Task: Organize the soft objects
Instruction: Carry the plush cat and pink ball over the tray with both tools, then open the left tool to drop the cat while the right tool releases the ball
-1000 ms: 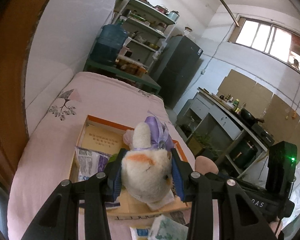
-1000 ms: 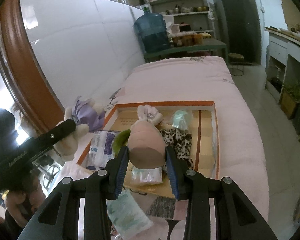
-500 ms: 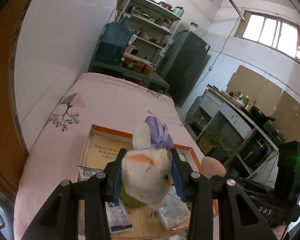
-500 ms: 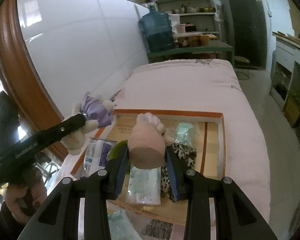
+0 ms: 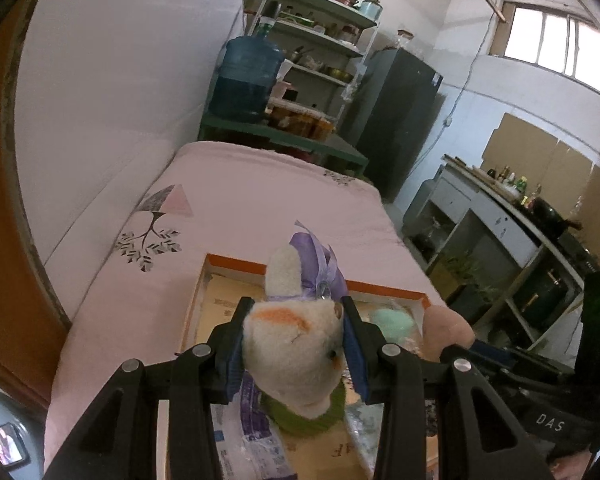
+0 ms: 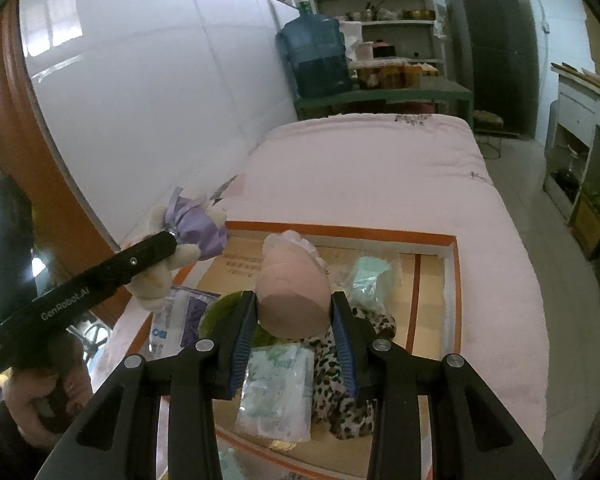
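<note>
The left hand-held gripper (image 5: 294,350) pinches a white plush toy in a purple dress (image 5: 296,344) above the orange-rimmed cardboard box (image 6: 450,280) on the pink bed (image 6: 380,168). The right hand-held gripper (image 6: 294,332) clamps a pink plush toy (image 6: 292,284) over the same box, above a leopard-print plush (image 6: 340,392) and tissue packets (image 6: 276,392).

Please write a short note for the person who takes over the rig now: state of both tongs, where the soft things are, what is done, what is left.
Left tongs: shut on the white plush, held above the box's left edge.
Right tongs: shut on the pink doll, held over the box's middle.
In the box: tissue pack, leopard cloth, mint pouch, green item, blue-white pack.
Done: those five lie in the box.
Left: place both toys; another pack seems to lie outside, near the front edge.
</note>
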Demonstrator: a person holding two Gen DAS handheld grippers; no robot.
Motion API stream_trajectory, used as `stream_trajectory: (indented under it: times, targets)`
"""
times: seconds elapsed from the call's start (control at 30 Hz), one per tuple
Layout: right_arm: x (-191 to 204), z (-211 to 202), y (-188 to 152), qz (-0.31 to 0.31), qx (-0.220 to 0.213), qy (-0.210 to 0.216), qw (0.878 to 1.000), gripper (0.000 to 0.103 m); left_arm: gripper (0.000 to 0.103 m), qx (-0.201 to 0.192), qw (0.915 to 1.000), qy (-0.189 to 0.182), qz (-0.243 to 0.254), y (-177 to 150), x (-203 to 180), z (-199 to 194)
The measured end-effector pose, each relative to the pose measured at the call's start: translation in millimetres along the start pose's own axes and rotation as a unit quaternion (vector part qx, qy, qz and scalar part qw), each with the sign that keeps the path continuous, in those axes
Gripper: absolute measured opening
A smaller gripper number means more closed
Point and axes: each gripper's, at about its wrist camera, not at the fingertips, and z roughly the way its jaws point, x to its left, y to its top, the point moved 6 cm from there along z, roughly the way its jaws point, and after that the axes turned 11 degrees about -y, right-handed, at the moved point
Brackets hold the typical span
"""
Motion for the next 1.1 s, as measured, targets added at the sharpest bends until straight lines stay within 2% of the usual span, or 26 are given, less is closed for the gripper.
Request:
stream_trajectory:
  times: [0.4, 0.6, 1.1]
  targets:
    - [1.5, 26.2, 4.7, -0.015, 0.01, -0.003, 1.0, 0.038, 0.042, 0.016, 0.9996, 0.023, -0.001, 0.3, 16.7, 20.6]
    - [4.5, 39.8, -3.6, -0.02, 0.025, -0.006, 0.999, 0.038, 0.042, 0.033, 0.999, 0.03, -0.005, -6.3, 24.1, 32.3]
    - [0.3, 62.3, -16.2, -0.016, 0.052, -0.01, 0.998, 0.04, 0.043, 0.06, 0.9975, 0.033, -0.017, -23.0, 36.4, 53.8]
